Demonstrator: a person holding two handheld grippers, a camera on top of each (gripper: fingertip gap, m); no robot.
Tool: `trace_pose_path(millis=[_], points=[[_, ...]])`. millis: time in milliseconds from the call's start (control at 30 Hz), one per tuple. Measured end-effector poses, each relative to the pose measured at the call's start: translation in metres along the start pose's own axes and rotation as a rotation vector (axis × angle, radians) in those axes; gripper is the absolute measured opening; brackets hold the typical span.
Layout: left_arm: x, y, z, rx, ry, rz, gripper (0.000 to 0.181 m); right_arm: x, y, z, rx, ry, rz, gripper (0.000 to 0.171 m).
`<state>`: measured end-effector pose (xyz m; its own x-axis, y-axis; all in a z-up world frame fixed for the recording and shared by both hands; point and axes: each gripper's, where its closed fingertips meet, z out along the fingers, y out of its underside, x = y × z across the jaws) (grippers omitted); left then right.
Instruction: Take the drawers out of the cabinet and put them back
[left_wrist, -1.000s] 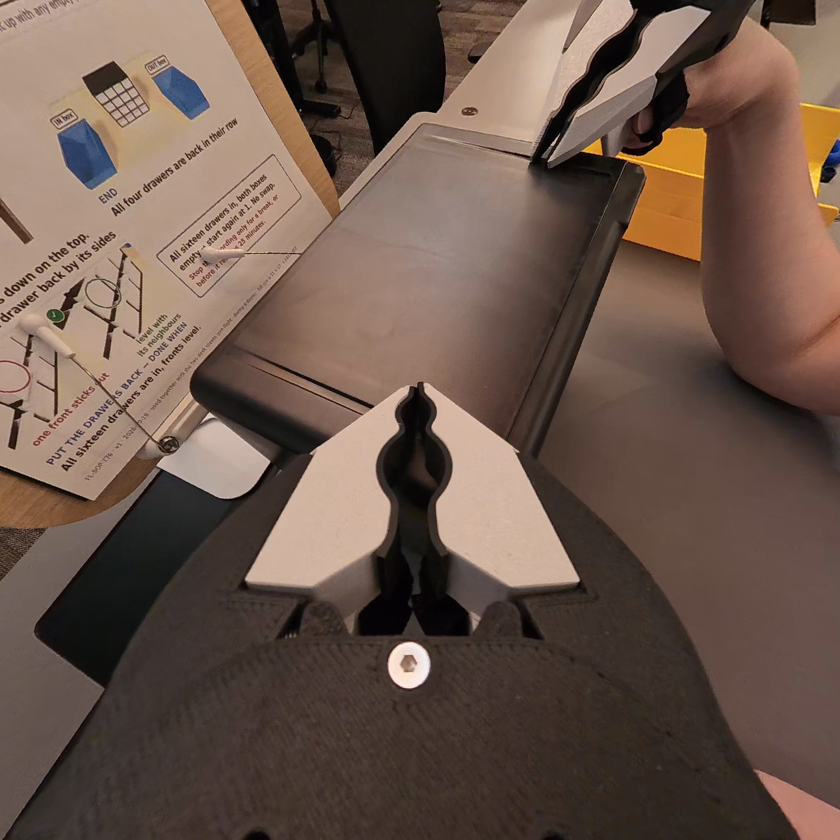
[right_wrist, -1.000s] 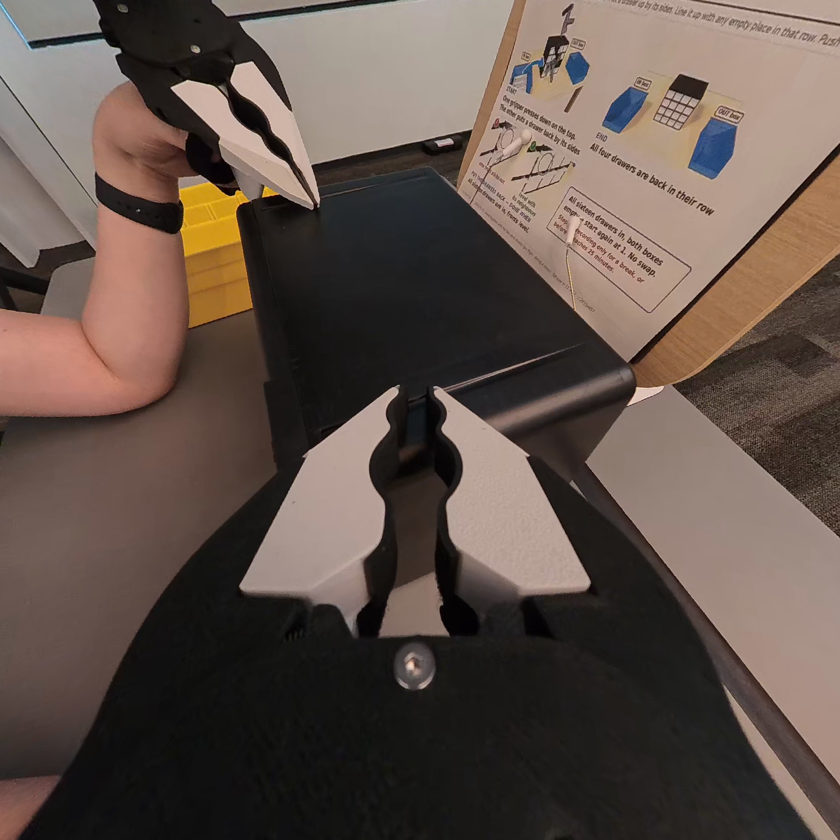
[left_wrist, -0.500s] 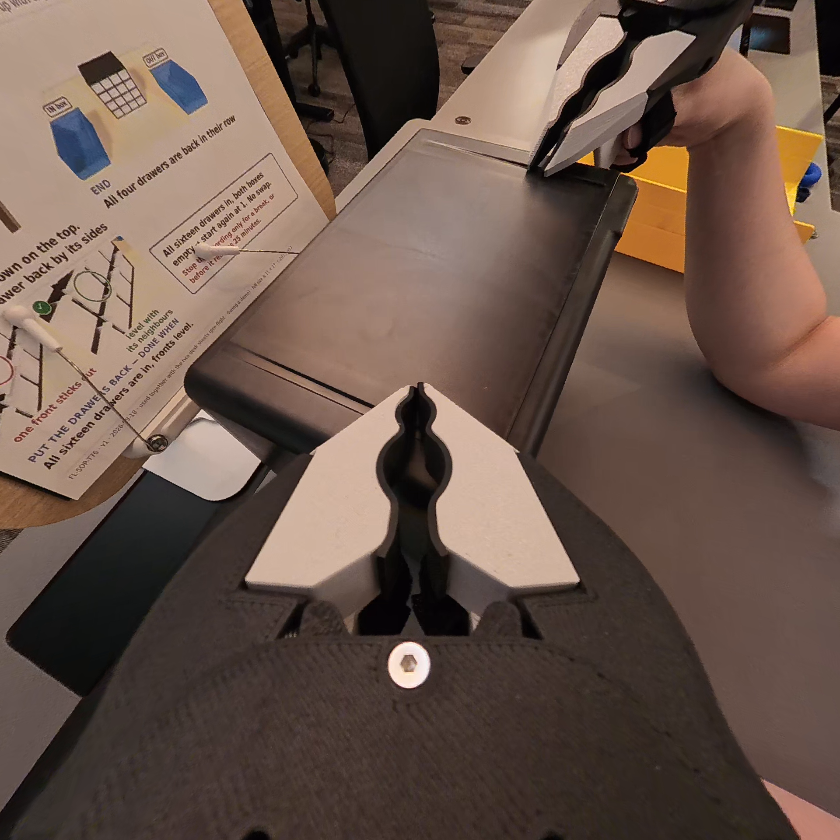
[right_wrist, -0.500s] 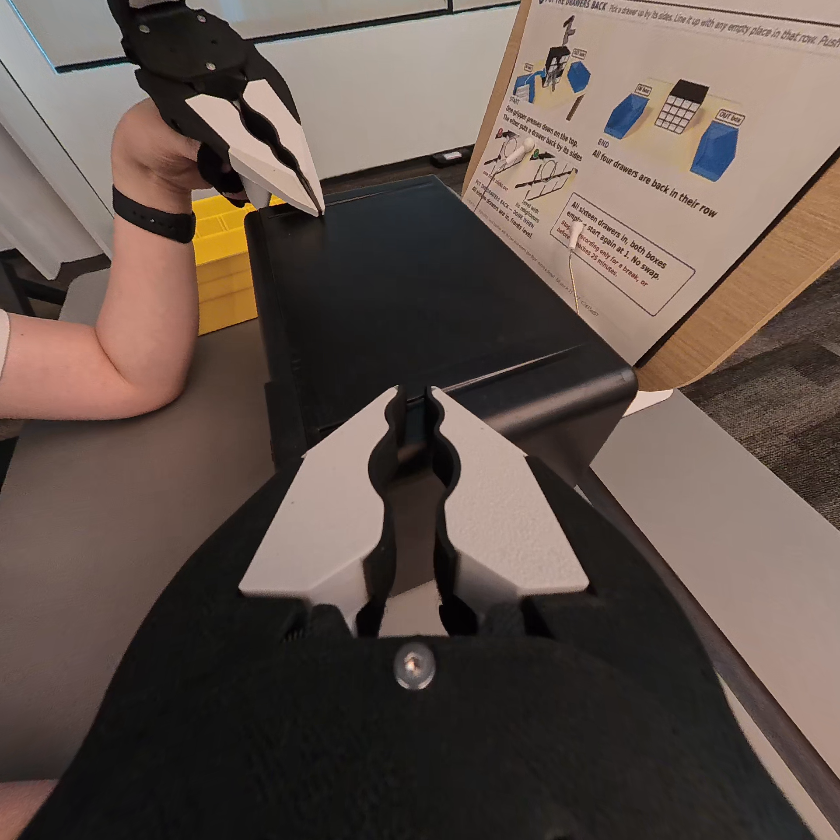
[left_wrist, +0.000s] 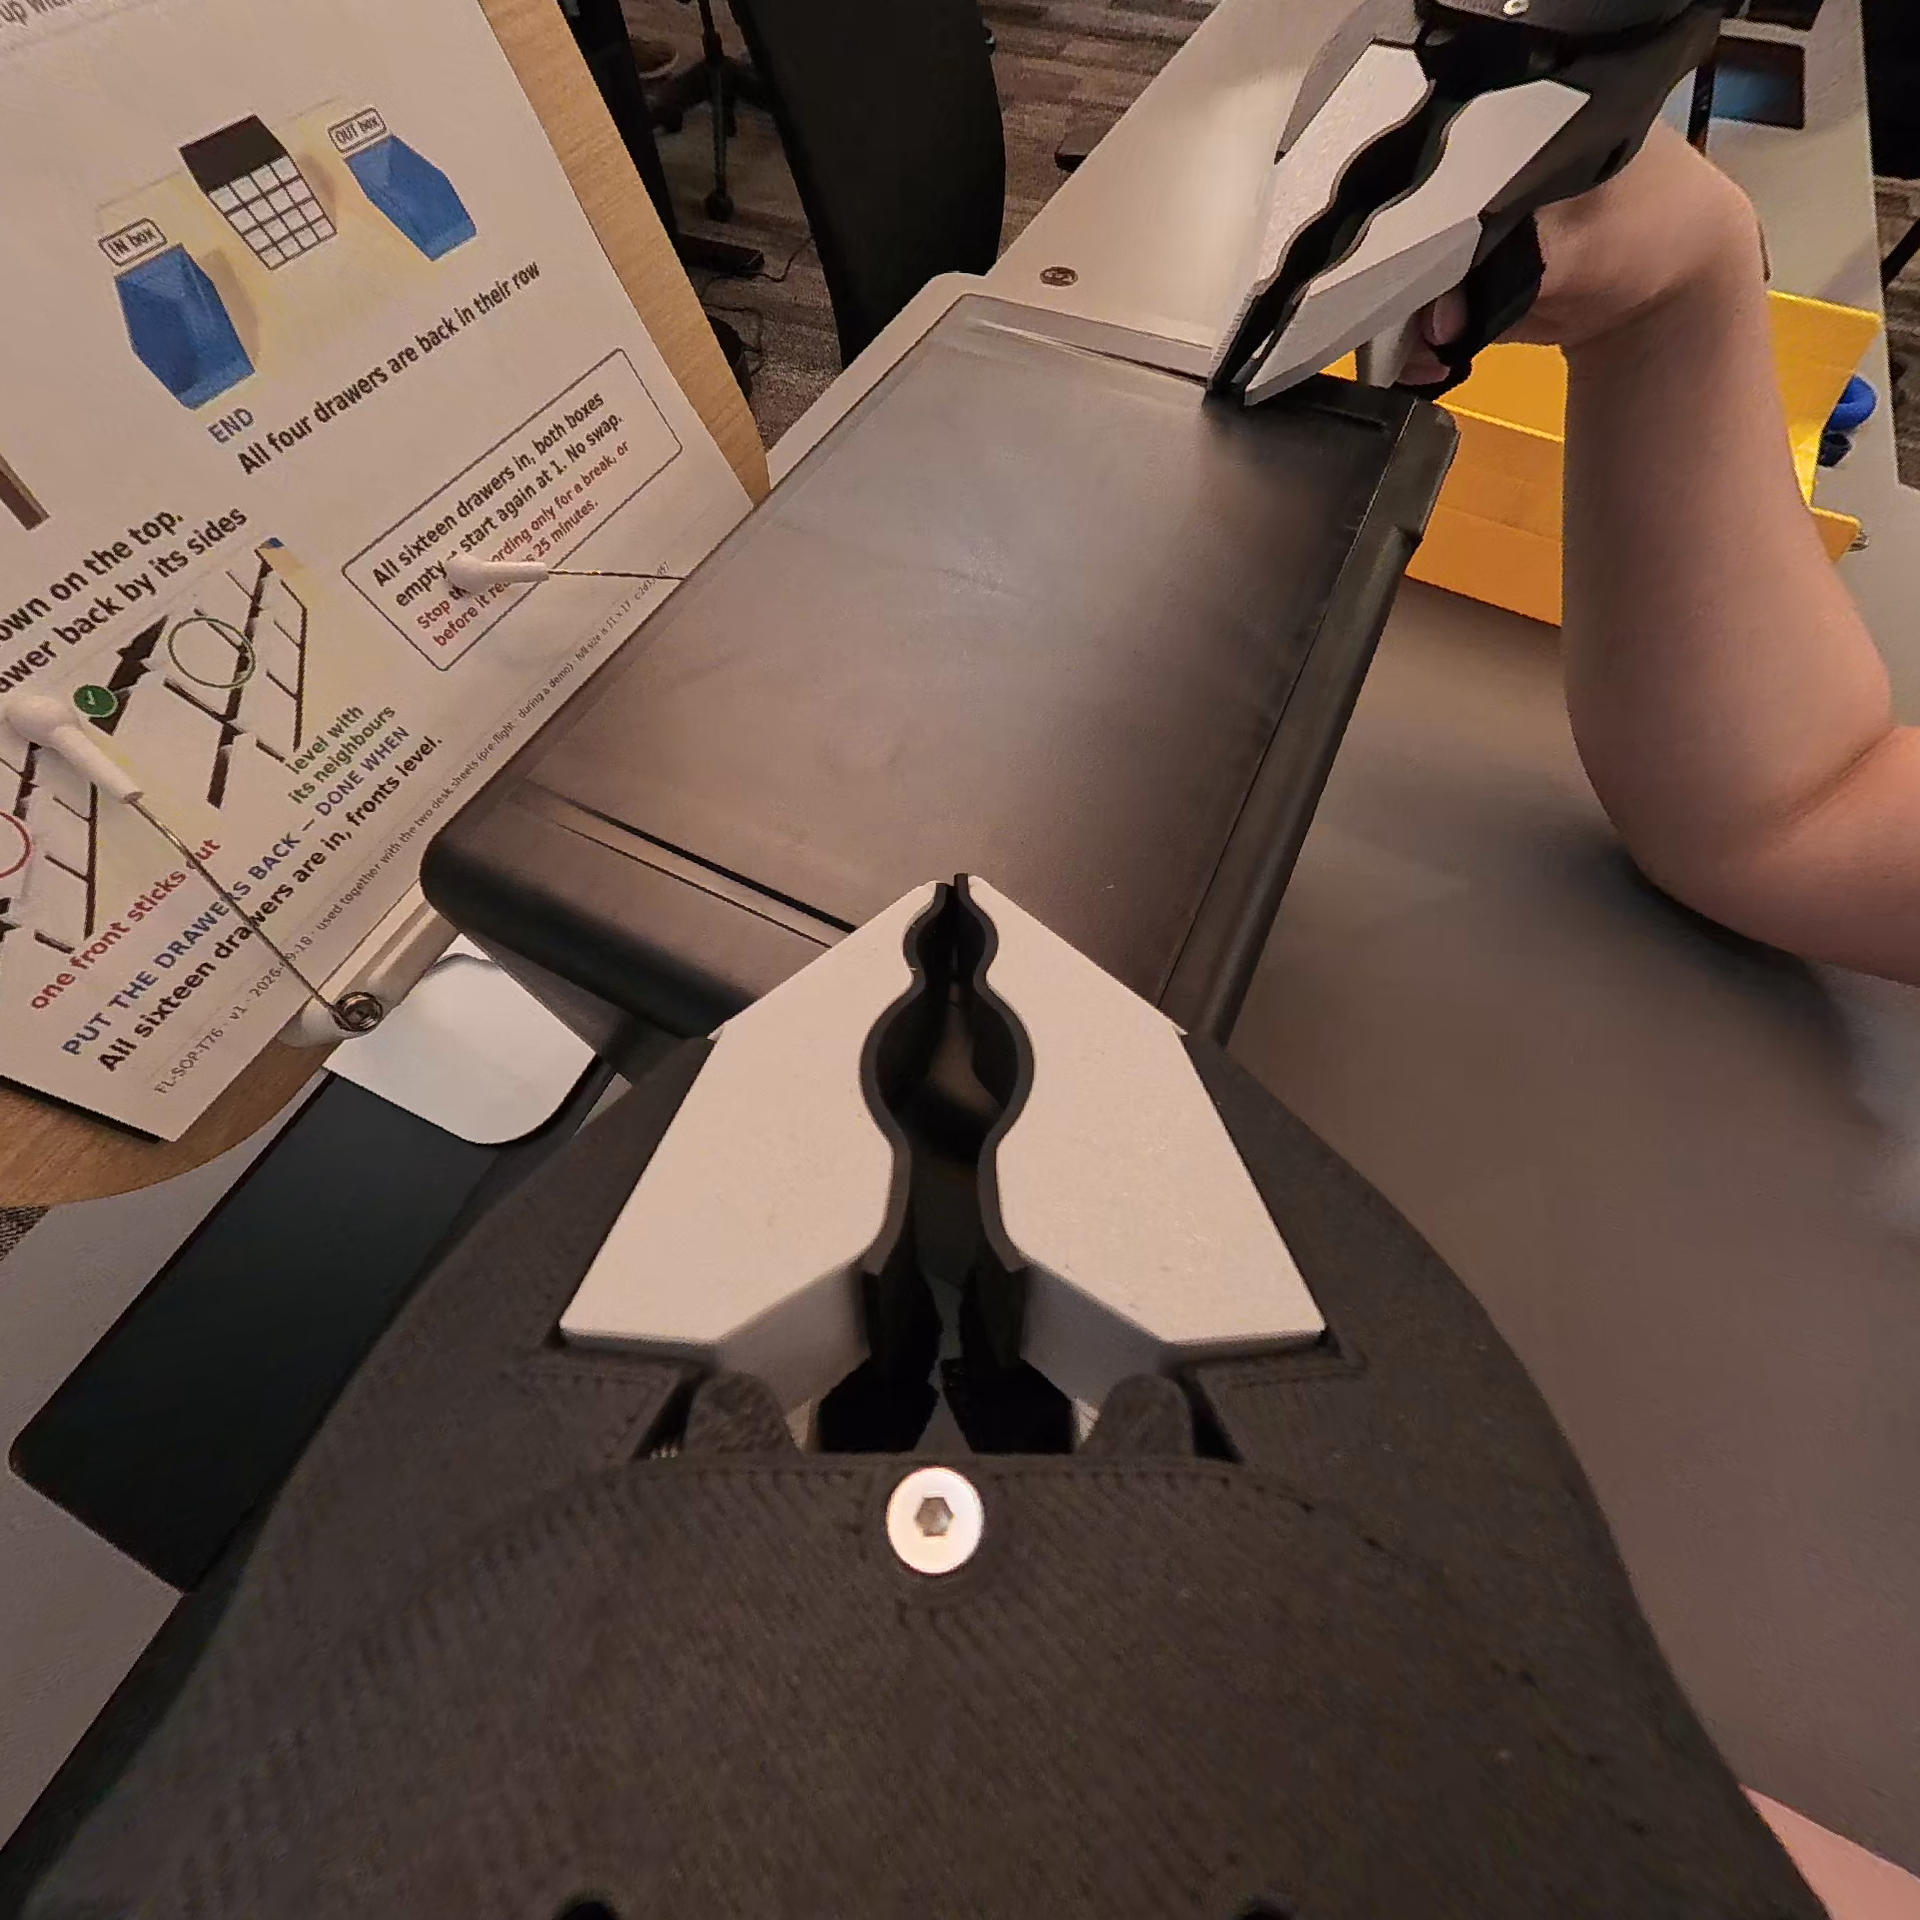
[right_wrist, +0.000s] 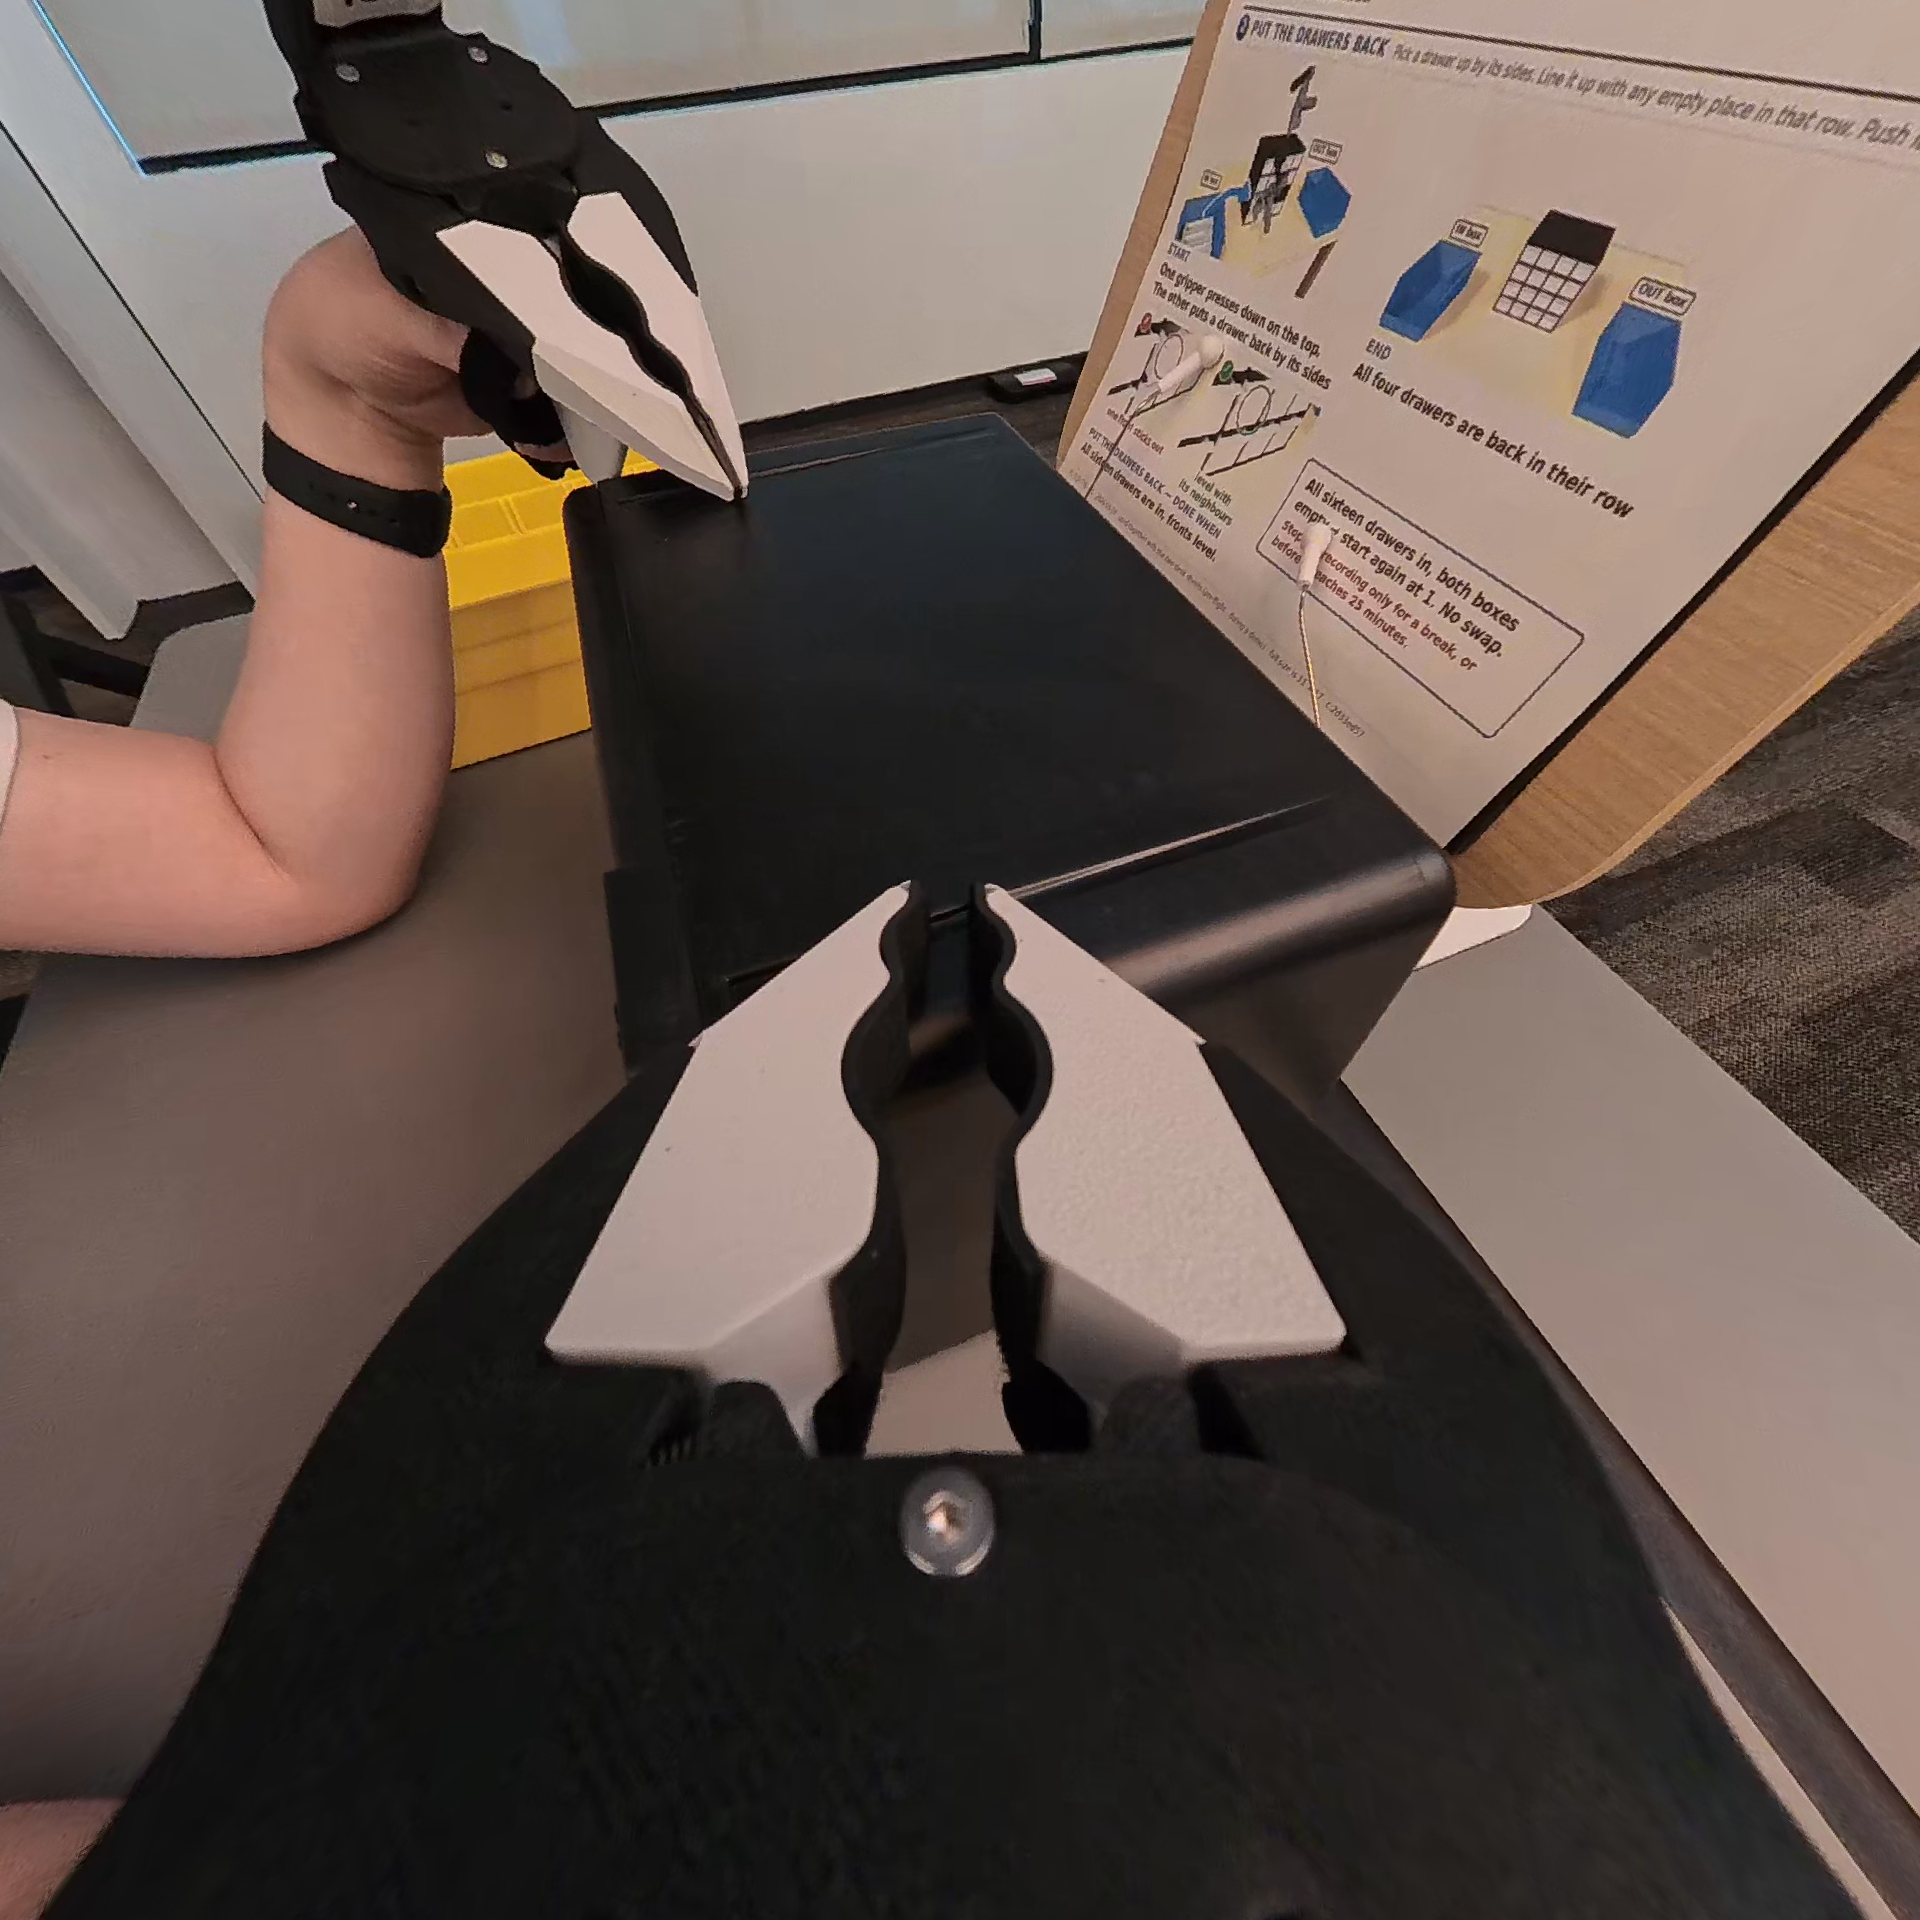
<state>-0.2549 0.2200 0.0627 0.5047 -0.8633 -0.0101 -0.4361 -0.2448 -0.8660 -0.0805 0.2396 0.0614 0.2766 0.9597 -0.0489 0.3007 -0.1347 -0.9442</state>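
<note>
The black cabinet (left_wrist: 987, 644) lies under both grippers, and I see only its flat top (right_wrist: 935, 675). No drawer fronts show in either view. My left gripper (left_wrist: 954, 888) is shut and empty, with its tips on one end of the top. It also shows in the right wrist view (right_wrist: 732, 483), touching the far corner. My right gripper (right_wrist: 943, 899) rests at the opposite end with its tips a narrow gap apart and nothing between them. It also shows in the left wrist view (left_wrist: 1231, 387).
A yellow bin (left_wrist: 1507, 499) stands beside the cabinet and also shows in the right wrist view (right_wrist: 509, 582). An instruction board (left_wrist: 260, 520) leans along the cabinet's other side. A person's forearm (right_wrist: 260, 779) rests on the grey table (right_wrist: 260, 1143). There is about 20 cm between the tips of the two grippers.
Both views have shifted slightly, as if the grippers tilted or drew back a little. The tips stay on the cabinet top and the jaws have not changed.
</note>
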Motion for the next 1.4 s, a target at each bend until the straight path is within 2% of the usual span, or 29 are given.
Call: trace_pose_path(millis=[467,633,767,1400], points=[[-0.0001,-0.0002,0.0001,0.002,0.003,-0.005,0.000,0.0001,-0.0001,-0.0003,0.009,-0.009,-0.006,0.007],[-0.0001,-0.0002,0.0000,0.004,0.008,-0.011,0.000,-0.0001,-0.0004,-0.0006,-0.010,0.019,-0.071,0.007],[-0.0002,-0.0001,0.0000,0.002,0.005,-0.007,0.000,0.0031,-0.0018,-0.0014,-0.022,0.069,-0.132,0.017],[-0.0002,0.0000,0.0001,-0.006,-0.009,-0.002,0.000,-0.0002,-0.0003,0.0004,0.017,-0.010,-0.032,0.011]])
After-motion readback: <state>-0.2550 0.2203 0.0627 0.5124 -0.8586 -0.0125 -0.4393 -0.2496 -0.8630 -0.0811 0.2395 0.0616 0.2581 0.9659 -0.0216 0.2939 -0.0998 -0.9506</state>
